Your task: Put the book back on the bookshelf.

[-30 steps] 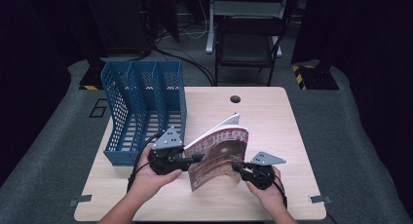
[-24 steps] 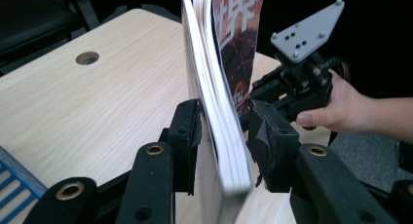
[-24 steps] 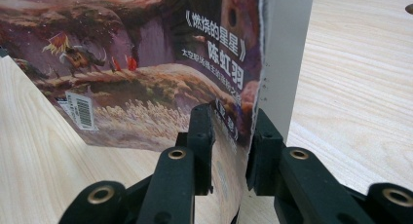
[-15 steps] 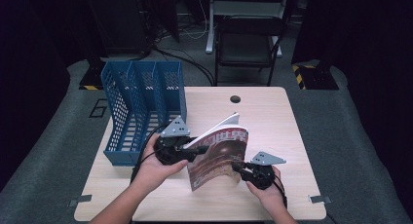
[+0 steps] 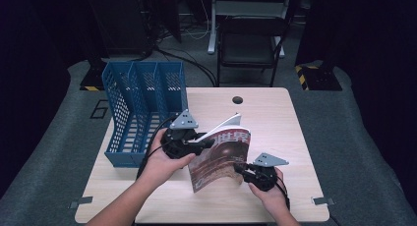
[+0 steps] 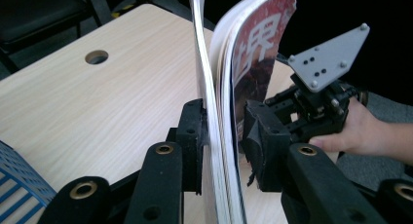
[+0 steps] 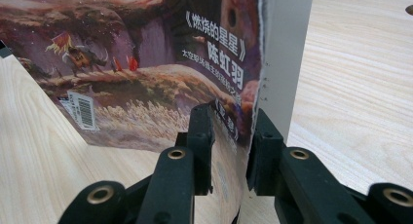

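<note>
Upright, magazine (image 5: 221, 155) pinched by left tool (image 5: 204, 143), just closing, and right tool (image 5: 241, 169); blue file rack (image 5: 142, 108) beside.

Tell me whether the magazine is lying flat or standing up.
Standing up: the magazine rests on its lower edge on the table, cover tilted, pages slightly fanned.

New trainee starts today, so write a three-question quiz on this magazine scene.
1. True or false: both claws, left claw and right claw, grip the glossy paper magazine with the reddish-brown cover.
2. The blue perforated plastic file rack has how many compartments: A two, B three, C five?
3. Fill in: the round hole lies in the light wooden ____.

Key: 1 true; 2 B; 3 table.
</note>
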`<action>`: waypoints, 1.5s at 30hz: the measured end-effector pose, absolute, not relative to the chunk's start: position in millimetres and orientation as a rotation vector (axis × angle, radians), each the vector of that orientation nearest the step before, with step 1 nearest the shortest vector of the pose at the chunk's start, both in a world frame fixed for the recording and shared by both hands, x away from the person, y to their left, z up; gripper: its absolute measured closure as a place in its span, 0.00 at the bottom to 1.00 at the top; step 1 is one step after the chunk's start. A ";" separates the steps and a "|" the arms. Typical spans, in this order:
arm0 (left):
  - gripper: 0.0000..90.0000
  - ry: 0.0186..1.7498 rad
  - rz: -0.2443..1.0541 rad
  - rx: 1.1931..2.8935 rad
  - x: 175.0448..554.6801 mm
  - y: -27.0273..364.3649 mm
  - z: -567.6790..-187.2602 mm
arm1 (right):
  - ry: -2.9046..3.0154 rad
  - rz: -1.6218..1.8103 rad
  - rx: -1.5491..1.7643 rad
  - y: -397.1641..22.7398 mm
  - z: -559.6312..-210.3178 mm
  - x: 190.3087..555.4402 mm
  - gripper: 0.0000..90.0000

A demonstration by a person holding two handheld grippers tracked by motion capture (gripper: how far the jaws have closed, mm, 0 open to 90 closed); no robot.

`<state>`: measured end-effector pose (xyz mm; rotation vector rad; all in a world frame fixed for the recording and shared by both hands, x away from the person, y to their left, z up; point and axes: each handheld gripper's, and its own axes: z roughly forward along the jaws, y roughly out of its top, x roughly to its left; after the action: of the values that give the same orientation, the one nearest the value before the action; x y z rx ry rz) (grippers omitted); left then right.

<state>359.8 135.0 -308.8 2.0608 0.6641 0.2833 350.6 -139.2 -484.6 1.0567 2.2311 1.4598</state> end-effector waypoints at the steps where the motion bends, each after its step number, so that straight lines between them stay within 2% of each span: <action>1: 0.78 0.661 0.286 2.065 359.3 134.1 -307.9 | 2.231 1.458 1.056 -139.2 -484.6 350.6 0.84; 8: 0.82 0.643 0.342 2.071 356.8 129.0 -303.9 | 2.234 1.453 1.050 -139.8 -484.5 351.0 0.84; 27: 0.92 0.644 0.312 2.105 358.6 130.0 -314.5 | 2.231 1.460 1.053 -139.3 -484.6 350.8 0.83; 45: 0.91 0.667 0.283 2.196 364.0 129.0 -310.6 | 2.227 1.448 1.036 -140.0 -484.5 351.5 0.83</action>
<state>364.0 129.0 -310.6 2.1956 0.6669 0.2828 351.5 -140.0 -484.5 1.0365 2.2275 1.4482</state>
